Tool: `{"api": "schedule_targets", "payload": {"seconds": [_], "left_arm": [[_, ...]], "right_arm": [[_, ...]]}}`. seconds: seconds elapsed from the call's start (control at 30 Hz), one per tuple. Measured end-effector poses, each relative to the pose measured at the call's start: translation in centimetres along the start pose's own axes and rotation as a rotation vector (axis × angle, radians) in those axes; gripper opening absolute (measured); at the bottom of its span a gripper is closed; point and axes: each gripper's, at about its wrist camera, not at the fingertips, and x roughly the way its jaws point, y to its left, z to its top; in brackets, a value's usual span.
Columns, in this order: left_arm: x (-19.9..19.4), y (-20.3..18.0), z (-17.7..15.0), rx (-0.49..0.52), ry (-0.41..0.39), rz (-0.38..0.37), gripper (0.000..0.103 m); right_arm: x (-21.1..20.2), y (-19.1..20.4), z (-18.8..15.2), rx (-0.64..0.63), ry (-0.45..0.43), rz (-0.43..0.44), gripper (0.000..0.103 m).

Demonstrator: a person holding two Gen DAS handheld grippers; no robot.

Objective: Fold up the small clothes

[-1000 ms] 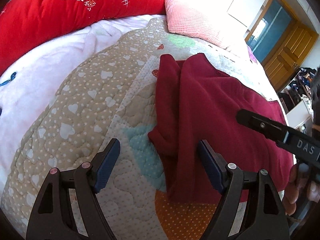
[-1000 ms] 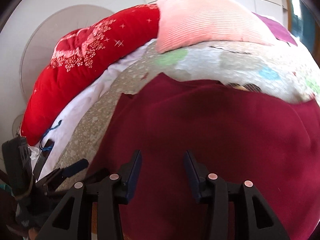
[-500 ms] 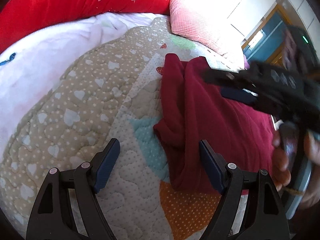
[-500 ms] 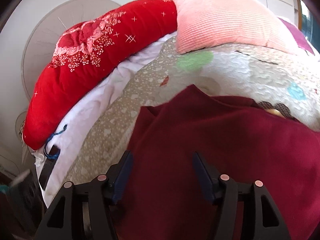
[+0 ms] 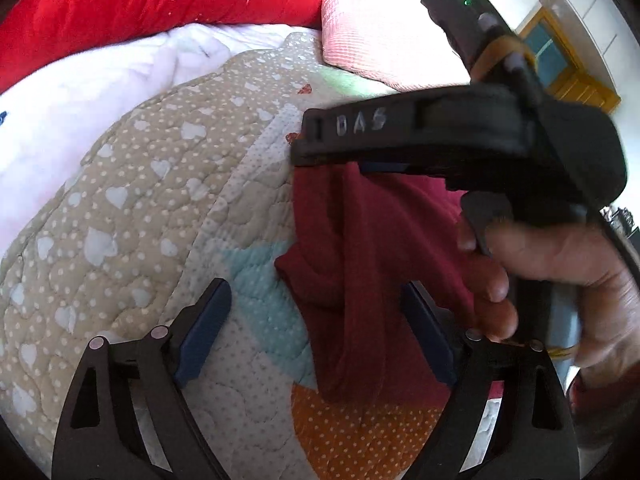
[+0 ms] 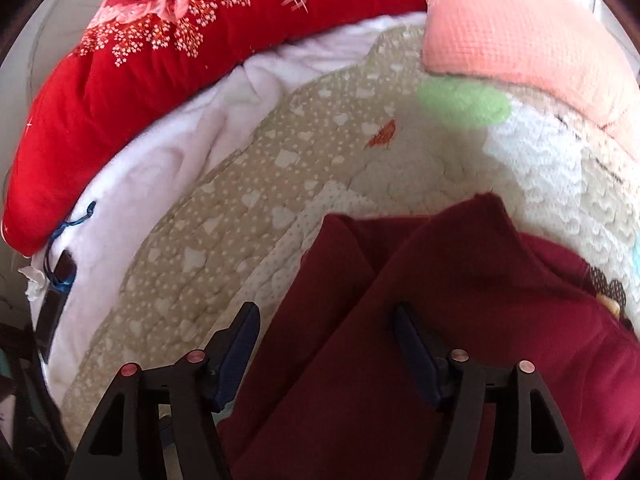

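Note:
A dark red garment lies partly folded on the quilted bedspread, its left edge bunched in long folds. My left gripper is open and empty, hovering over the garment's lower left edge. My right gripper is open and empty above the garment near its far left corner. In the left wrist view the right gripper's black body crosses above the garment, held by a hand.
A red floral quilt and a pink pillow lie along the bed's far side. A white blanket lies left of the bedspread. A dark phone-like object rests at the bed's left edge.
The right gripper has swung left and forward over the garment toward its far left corner, and its jaws have opened wider. The left gripper has held nearly still.

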Motion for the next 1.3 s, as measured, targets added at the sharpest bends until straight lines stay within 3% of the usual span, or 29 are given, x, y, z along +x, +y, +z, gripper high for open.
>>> {"api": "schedule_targets", "payload": {"seconds": [0.07, 0.13, 0.27, 0.3, 0.33, 0.37, 0.47, 0.57, 0.67, 0.87, 0.93, 1.0, 1.07, 1.13, 1.2, 1.23, 1.3], "left_arm": [[0.2, -0.4, 0.1, 0.019, 0.0, 0.0, 0.088], [0.2, -0.6, 0.2, 0.022, 0.001, -0.018, 0.088], [0.4, -1.2, 0.3, 0.015, -0.021, -0.122, 0.083], [0.4, -1.6, 0.4, 0.018, -0.026, -0.158, 0.076], [0.4, -2.2, 0.4, 0.025, -0.019, -0.193, 0.054], [0.5, -3.0, 0.3, 0.032, 0.0, -0.211, 0.039], [-0.9, -5.8, -0.3, 0.088, -0.034, -0.209, 0.028], [-2.8, -10.4, -1.3, 0.199, -0.084, -0.203, 0.027], [-3.6, -15.2, -2.3, 0.275, -0.089, -0.253, 0.027], [-1.4, -23.4, -4.7, 0.391, -0.037, -0.303, 0.027], [0.5, -25.8, -5.9, 0.433, -0.004, -0.285, 0.027], [2.3, -27.5, -7.0, 0.45, 0.024, -0.239, 0.027], [3.7, -28.5, -8.2, 0.467, 0.04, -0.189, 0.027], [4.4, -28.7, -8.1, 0.48, 0.04, -0.165, 0.035], [3.3, -29.0, -8.0, 0.502, 0.06, -0.209, 0.049], [2.8, -29.1, -7.9, 0.512, 0.073, -0.239, 0.056], [1.0, -28.6, -7.7, 0.536, 0.087, -0.266, 0.059]], "right_arm": [[-0.2, -0.6, -0.6, 0.0, -0.04, -0.009, 0.042], [-1.0, -1.7, -1.1, 0.034, -0.075, 0.025, 0.021], [-4.4, -5.1, -2.7, 0.173, -0.178, 0.201, 0.015], [-5.4, -5.7, -3.2, 0.194, -0.206, 0.233, 0.015], [-6.7, -6.5, -3.9, 0.215, -0.241, 0.268, 0.015], [-7.6, -7.0, -4.4, 0.227, -0.264, 0.285, 0.015], [-11.1, -8.9, -6.2, 0.264, -0.338, 0.325, 0.015], [-14.6, -10.7, -8.2, 0.278, -0.395, 0.347, 0.015], [-18.6, -12.8, -10.5, 0.27, -0.448, 0.337, 0.014], [-23.4, -18.9, -15.9, 0.352, -0.507, 0.211, 0.014], [-23.6, -20.9, -17.8, 0.393, -0.507, 0.172, 0.014], [-23.0, -22.6, -19.1, 0.415, -0.484, 0.072, 0.014], [-20.9, -24.1, -19.7, 0.448, -0.418, 0.001, 0.014], [-18.9, -25.0, -20.0, 0.48, -0.374, -0.04, 0.014], [-18.3, -26.0, -20.9, 0.513, -0.375, -0.038, 0.016], [-18.5, -26.1, -21.2, 0.521, -0.386, -0.042, 0.021], [-19.8, -26.1, -22.2, 0.538, -0.417, -0.049, 0.028]]}}
